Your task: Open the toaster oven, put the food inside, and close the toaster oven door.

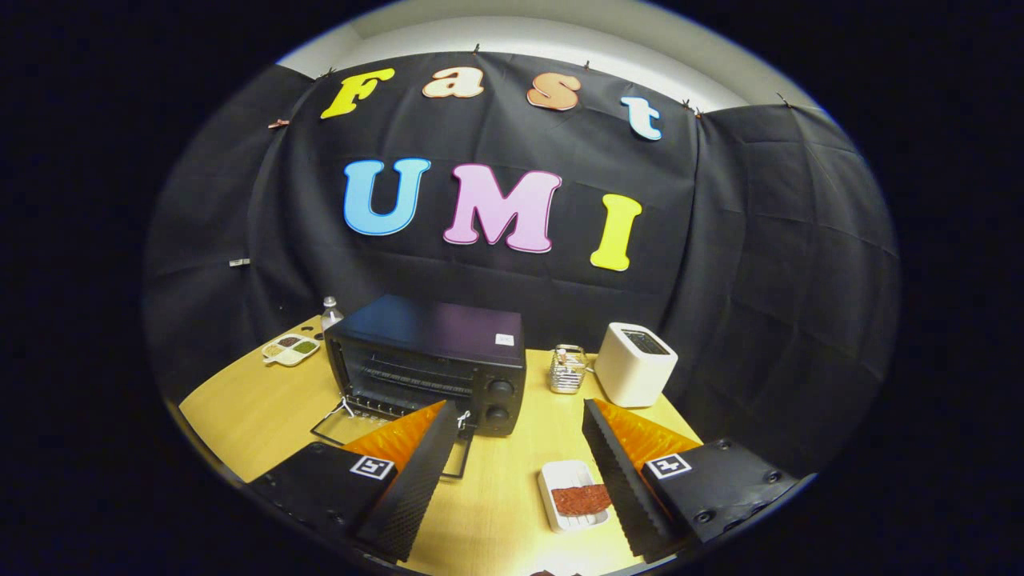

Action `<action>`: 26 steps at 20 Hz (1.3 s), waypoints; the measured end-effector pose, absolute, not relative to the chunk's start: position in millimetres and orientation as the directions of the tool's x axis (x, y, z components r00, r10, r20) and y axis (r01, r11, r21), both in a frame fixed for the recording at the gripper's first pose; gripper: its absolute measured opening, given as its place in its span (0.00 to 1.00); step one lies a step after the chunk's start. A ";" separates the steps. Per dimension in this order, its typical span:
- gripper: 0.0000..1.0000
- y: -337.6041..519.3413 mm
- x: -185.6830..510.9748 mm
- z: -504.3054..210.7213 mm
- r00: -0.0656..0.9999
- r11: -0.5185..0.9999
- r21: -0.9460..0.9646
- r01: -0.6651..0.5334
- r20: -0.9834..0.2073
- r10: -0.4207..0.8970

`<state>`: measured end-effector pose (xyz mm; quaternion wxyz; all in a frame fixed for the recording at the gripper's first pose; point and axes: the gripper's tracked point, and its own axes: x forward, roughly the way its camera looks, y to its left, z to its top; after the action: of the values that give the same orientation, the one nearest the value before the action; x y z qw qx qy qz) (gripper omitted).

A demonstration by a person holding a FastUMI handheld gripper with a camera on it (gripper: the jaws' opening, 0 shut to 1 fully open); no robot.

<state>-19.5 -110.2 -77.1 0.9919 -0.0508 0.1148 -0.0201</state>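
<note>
Flanking a tray (573, 498) of food, wide-open hand-held gripper (516, 416); toaster oven (428, 362), toaster (634, 364) beyond.

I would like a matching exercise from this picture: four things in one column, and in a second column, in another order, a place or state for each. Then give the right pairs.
Things:
1. toaster oven
2. food tray
3. white toaster
4. gripper

Places or states:
A. open, holding nothing
B. between the fingers, close to the right one
C. door folded down onto the table
D. beyond the right finger, beside a small wire basket

Pairs: 1-C, 2-B, 3-D, 4-A
</note>
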 end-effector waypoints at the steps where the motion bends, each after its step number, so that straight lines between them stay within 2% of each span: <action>1: 0.98 -120.2 -19.1 -76.4 0.971 0.994 -0.103 0.043 -0.230 -0.066; 6: 0.98 -163.3 -11.8 -91.7 0.953 0.994 -0.073 0.078 -0.289 -0.096; 14: 0.98 -234.9 6.7 -149.8 0.898 0.997 0.030 0.072 -0.436 -0.052; 20: 0.99 -250.2 4.1 -233.8 0.769 0.975 0.217 0.047 -0.631 0.103; 26: 0.95 -260.2 2.0 -286.8 0.665 0.939 0.341 0.045 -0.712 0.227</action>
<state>2.0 -260.2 -286.8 0.8969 0.1672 0.4063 0.0506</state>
